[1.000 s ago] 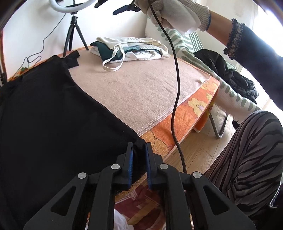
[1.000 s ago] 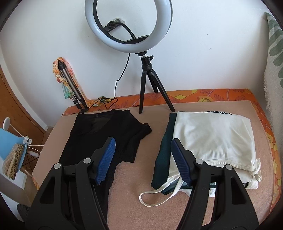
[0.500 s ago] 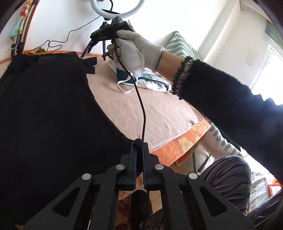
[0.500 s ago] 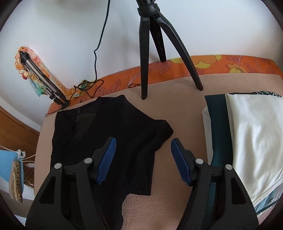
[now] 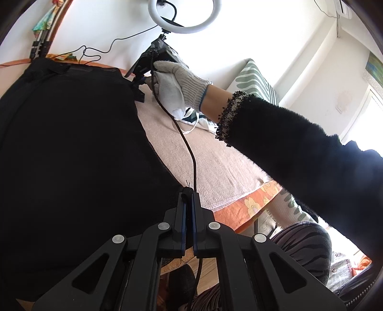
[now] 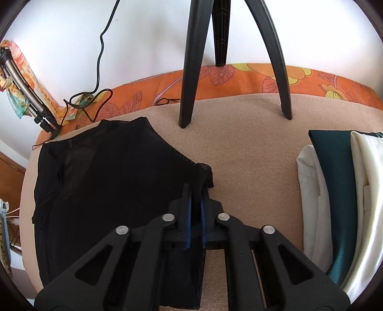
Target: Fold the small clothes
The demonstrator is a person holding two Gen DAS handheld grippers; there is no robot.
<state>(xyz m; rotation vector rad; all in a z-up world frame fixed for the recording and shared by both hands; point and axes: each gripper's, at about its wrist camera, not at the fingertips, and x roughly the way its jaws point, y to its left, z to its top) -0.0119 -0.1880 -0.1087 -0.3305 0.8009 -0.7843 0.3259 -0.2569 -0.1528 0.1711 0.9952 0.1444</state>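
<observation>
Black mesh top (image 6: pixel 100 191) lies flat on beige blanket (image 6: pixel 251 148), left of folded clothes stack (image 6: pixel 340 196). Right gripper (image 6: pixel 195 191) fingers just closed, clamped on its sleeve; left gripper (image 5: pixel 188 195) fingers clamped on its hem corner.

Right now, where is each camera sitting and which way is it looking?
Left wrist: on the left gripper, looking across the black top toward the ring light; the gloved right hand and sleeve show.
Right wrist: on the right gripper, looking down at the top's sleeve, tripod legs behind.
Shared: black top, beige blanket, folded pile.
</observation>
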